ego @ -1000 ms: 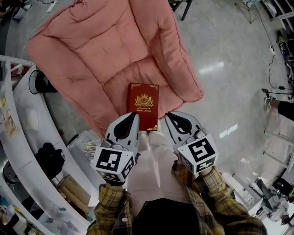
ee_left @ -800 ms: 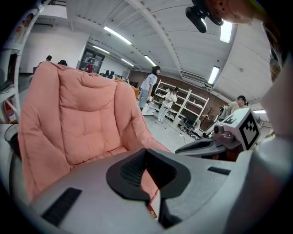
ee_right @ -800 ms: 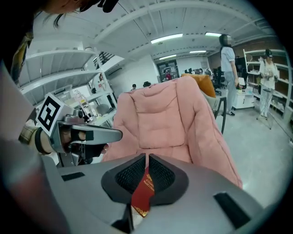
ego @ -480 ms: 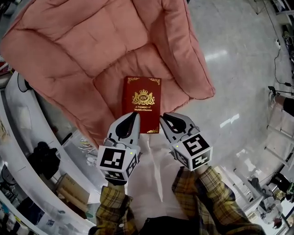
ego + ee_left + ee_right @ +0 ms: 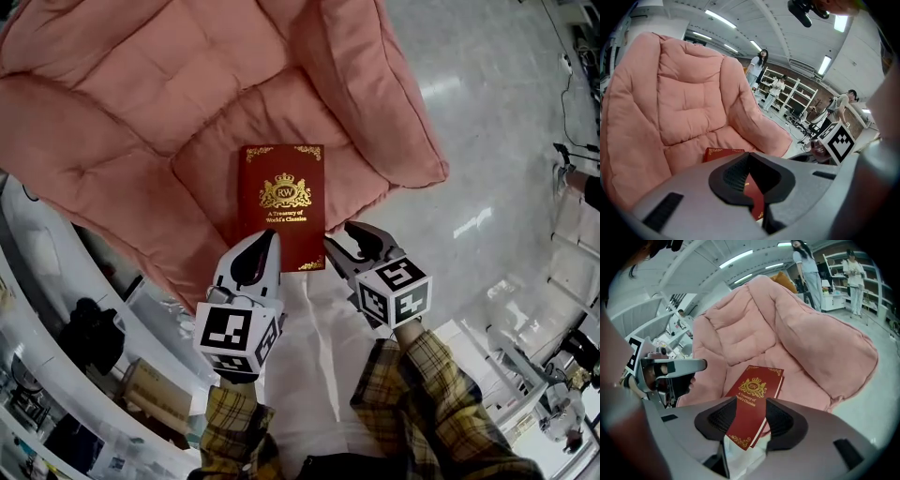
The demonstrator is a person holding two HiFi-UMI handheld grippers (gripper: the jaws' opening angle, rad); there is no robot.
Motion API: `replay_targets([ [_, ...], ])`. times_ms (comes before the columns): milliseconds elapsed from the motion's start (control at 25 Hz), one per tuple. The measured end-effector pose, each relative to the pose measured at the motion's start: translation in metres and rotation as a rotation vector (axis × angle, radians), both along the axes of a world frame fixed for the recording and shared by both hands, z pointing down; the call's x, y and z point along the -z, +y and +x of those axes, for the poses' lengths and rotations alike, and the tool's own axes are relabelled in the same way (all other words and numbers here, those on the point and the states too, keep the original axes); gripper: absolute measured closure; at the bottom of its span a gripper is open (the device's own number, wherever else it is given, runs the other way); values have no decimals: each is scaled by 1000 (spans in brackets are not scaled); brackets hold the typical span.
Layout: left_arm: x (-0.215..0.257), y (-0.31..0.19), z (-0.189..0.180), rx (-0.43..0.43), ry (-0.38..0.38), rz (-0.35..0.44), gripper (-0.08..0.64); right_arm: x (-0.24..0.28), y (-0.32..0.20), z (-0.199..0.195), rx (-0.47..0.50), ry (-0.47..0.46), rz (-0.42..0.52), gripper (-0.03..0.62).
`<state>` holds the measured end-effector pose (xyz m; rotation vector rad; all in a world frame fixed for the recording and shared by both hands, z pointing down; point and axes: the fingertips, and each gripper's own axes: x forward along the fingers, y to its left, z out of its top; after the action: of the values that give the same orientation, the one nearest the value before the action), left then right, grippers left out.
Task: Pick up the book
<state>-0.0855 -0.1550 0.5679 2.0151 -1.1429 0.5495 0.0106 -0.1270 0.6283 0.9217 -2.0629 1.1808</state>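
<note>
A dark red book (image 5: 281, 202) with a gold crest lies flat on the seat of a pink cushioned chair (image 5: 141, 94), its near end at the seat's front edge. My left gripper (image 5: 266, 236) hovers over the book's near left corner with its jaws shut and nothing in them. In the left gripper view the book (image 5: 723, 153) shows beyond them. My right gripper (image 5: 343, 236) is at the near right corner. Its jaws are opening. In the right gripper view the book (image 5: 754, 392) shows in the gap between them, and the pads do not press on it.
A white curved counter (image 5: 37, 281) with black items and a cardboard box (image 5: 155, 394) runs along the left. Glossy grey floor (image 5: 487, 141) lies to the right of the chair. People (image 5: 757, 70) stand by shelves far off. The holder's pale trousers (image 5: 309, 356) are below the grippers.
Both grippers have come down closer to the book, which now looks larger. The right gripper has rolled and its jaws have parted. The left jaws stay together.
</note>
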Motion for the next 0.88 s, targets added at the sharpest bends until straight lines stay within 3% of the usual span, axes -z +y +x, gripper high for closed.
replay_targets([
  [480, -14, 3, 4, -17, -17, -1, 555, -55, 30, -8, -199, -200, -262, 317],
  [880, -24, 16, 11, -53, -18, -13, 555, -88, 54, -15, -250, -350, -422, 261],
])
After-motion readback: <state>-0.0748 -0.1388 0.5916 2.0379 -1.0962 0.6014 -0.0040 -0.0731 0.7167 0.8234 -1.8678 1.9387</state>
